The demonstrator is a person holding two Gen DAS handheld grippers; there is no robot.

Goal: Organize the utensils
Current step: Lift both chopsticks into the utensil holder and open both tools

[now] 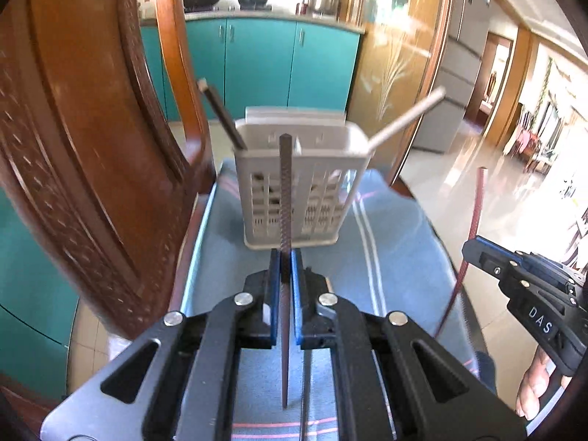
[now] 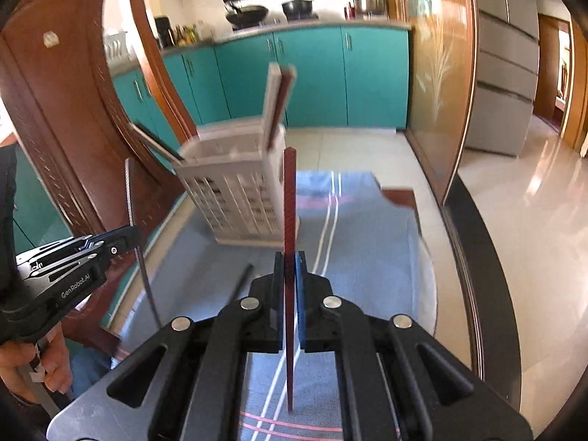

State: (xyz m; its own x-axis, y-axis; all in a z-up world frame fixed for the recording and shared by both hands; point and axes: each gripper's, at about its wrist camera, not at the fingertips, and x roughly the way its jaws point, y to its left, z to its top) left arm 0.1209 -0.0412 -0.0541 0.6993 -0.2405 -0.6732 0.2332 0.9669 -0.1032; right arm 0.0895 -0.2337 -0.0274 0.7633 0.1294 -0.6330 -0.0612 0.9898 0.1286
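Two chopsticks upright: left hand-held gripper [image 1: 286, 262] pinches grey chopstick [image 1: 285, 191], right hand-held gripper [image 2: 290, 262] pinches red chopstick [image 2: 289, 198].

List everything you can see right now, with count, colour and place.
Utensil basket: one, pale grey, on the cloth.
Chopsticks in basket: dark one leaning left, white one and a dark red one leaning right.
Grey chopstick: one, held upright.
Red chopstick: one, held upright.
Black stick: one, lying on cloth.
Cloth: one, blue, striped, on table.
Chair: wooden, left.
Left gripper: shut on grey chopstick.
Right gripper: shut on red chopstick.
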